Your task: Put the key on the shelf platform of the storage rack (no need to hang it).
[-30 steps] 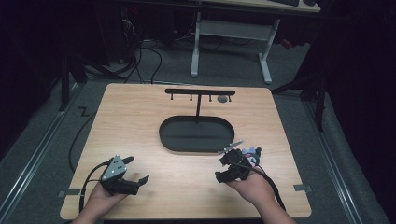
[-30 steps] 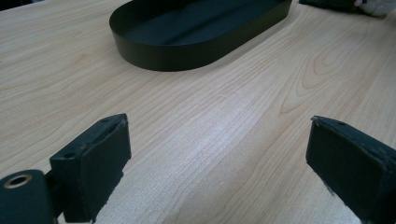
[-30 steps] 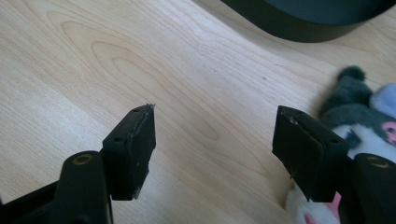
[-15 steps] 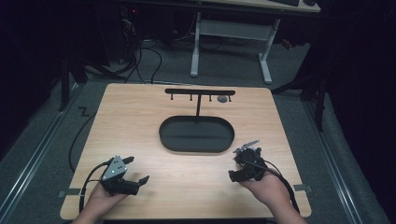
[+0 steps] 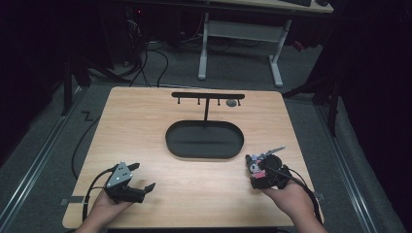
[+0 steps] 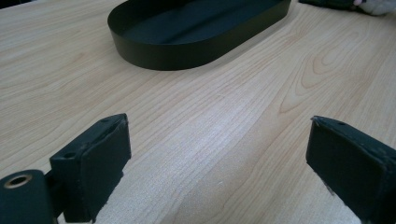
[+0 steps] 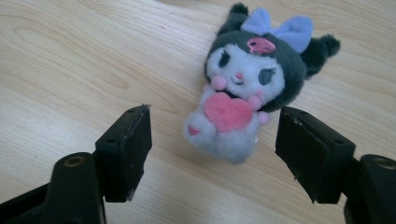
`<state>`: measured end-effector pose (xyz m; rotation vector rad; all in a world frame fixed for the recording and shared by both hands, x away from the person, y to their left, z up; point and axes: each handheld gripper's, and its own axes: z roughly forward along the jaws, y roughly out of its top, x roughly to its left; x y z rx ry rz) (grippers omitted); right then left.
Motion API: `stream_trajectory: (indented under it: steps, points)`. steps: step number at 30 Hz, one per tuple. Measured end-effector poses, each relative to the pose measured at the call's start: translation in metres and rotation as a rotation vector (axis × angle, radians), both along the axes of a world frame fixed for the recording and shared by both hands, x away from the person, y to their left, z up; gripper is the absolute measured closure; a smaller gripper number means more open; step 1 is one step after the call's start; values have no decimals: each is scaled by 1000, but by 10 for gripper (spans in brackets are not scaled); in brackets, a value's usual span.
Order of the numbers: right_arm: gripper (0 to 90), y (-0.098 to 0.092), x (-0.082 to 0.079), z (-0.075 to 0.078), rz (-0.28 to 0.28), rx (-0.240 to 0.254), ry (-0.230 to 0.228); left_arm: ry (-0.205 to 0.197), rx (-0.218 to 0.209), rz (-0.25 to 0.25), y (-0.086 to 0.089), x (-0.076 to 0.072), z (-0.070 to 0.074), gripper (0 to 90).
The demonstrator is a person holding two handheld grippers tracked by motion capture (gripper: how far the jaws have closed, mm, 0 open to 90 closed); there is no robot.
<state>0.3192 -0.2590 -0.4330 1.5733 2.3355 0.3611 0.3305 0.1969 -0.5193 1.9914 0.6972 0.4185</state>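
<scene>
In the high view the plush toy (image 5: 254, 165) is largely covered by the right gripper (image 5: 262, 171), and its features are too small to be made out. A small grey thing (image 5: 231, 103) under the bar of the black rack (image 5: 207, 95) cannot be identified. The forearms are cut off by the bottom edge. In the left gripper view the oval tray (image 6: 187, 51) is cropped at the top edge, and the other hand (image 6: 373, 5) is cut off at the top right corner

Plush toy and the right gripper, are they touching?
Apart. The right gripper view shows bare table on both sides between the plush toy and the right gripper pads.
</scene>
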Motion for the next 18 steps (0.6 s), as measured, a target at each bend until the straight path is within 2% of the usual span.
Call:
stream_trajectory:
  steps: [7,18]
  points:
    - [219,-7,0,-9,-31,2,5,1,-2,1,0,0,0,73]
    - [191,-4,5,-25,-57,8,52,2,2,-5,0,0,0,74]
